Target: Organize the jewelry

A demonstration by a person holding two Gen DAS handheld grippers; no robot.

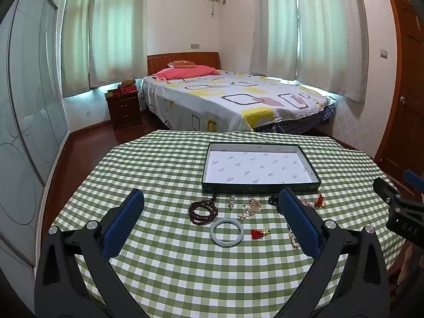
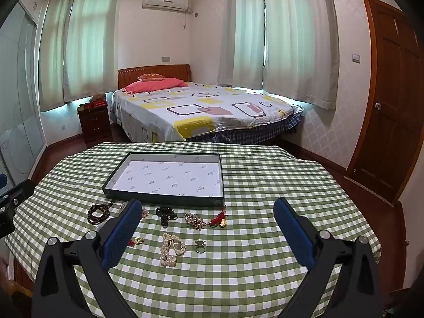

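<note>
A shallow dark tray (image 1: 209, 171) with a white lining stands empty on the green checked table; it also shows in the right wrist view (image 2: 164, 201). Jewelry lies in front of it: brown bead bracelet (image 1: 202, 212), pale jade bangle (image 1: 226, 232), red charm (image 1: 258, 233), crystal piece (image 1: 250, 208), pearl strand (image 2: 171, 249), ring (image 2: 200, 246), black piece (image 2: 164, 215), red-and-gold tassel (image 2: 220, 220). My left gripper (image 1: 212, 209) is open and empty above the near items. My right gripper (image 2: 209, 220) is open and empty.
The table (image 1: 185, 278) wears a green checked cloth (image 2: 265, 185) that hangs over its edges. Behind it stand a bed (image 1: 225, 98), a nightstand (image 1: 124, 110) and a wooden door (image 2: 392, 106). The right gripper's body (image 1: 397, 206) shows at the right edge of the left wrist view.
</note>
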